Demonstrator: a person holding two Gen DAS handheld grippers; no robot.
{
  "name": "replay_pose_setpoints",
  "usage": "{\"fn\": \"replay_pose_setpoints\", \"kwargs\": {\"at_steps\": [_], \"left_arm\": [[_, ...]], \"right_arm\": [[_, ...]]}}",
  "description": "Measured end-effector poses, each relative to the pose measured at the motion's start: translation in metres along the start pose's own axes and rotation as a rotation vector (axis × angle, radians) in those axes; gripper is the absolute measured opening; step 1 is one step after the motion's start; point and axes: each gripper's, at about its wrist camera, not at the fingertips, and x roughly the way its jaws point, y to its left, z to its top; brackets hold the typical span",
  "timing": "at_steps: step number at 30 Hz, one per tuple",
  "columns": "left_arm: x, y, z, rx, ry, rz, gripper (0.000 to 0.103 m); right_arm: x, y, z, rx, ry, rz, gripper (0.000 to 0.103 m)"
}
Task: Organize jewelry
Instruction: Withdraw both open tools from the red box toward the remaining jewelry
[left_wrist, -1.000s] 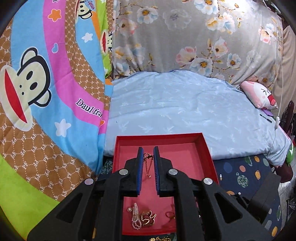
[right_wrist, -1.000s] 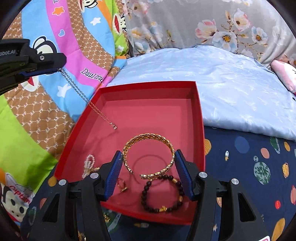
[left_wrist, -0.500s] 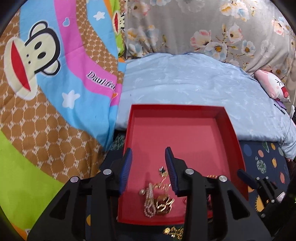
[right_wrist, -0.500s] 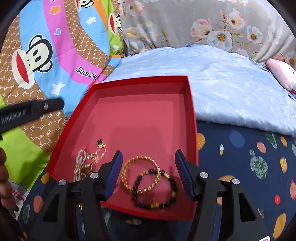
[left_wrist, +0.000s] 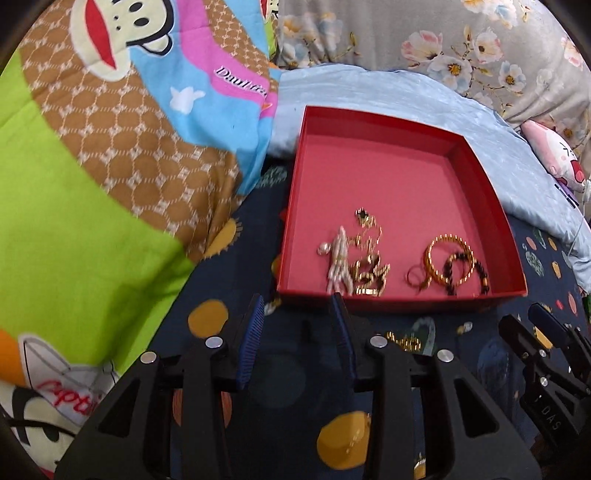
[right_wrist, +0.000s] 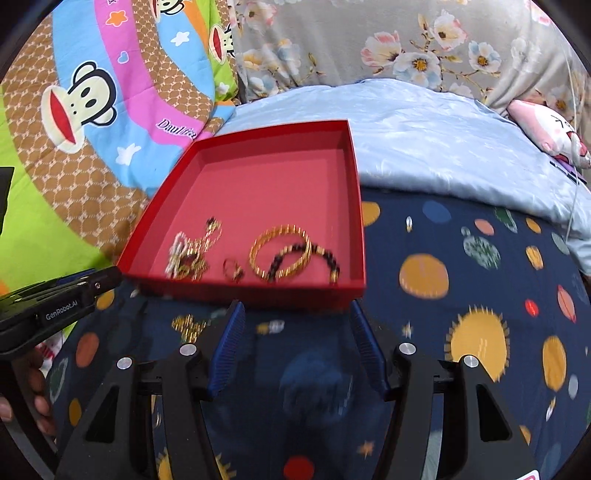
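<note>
Red tray (left_wrist: 476, 299) holds jewelry (left_wrist: 354, 258) crowded along its 6 o'clock wall; the far half is bare. Left claw (left_wrist: 299, 314) and right claw (right_wrist: 295, 317) hover just outside that wall, both open and empty, the left newly opened.

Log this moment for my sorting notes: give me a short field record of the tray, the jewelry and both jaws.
tray: red tray on planet-print sheet
in tray: gold bangle overlapping dark bead bracelet; pearl-and-gold pile; small ring
outside tray: gold piece on sheet
left gripper: jaws open, empty
right gripper: jaws open, empty
</note>
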Motion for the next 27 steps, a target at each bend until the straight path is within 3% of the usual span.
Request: {"fn": "replay_pose_setpoints", "kwargs": {"at_steps": [3, 5, 7, 19, 27], "left_arm": [[-0.005, 0.001, -0.013, 0.003, 0.008, 0.006, 0.036], [-0.009, 0.000, -0.020, 0.006, 0.009, 0.006, 0.050], [-0.014, -0.002, -0.028, 0.010, 0.002, 0.012, 0.054], [-0.024, -0.005, -0.061, 0.032, 0.036, 0.009, 0.054], [-0.019, -0.003, -0.074, 0.038, 0.064, 0.014, 0.054]], "right_arm": [[-0.006, -0.002, -0.013, 0.018, 0.020, 0.006, 0.058], [-0.008, -0.004, -0.021, 0.029, 0.033, 0.004, 0.058], [-0.010, -0.006, -0.029, 0.039, 0.047, 0.004, 0.058], [-0.019, 0.001, -0.065, 0.048, 0.104, 0.020, 0.058], [-0.009, 0.014, -0.060, 0.014, 0.104, 0.042, 0.058]]}}
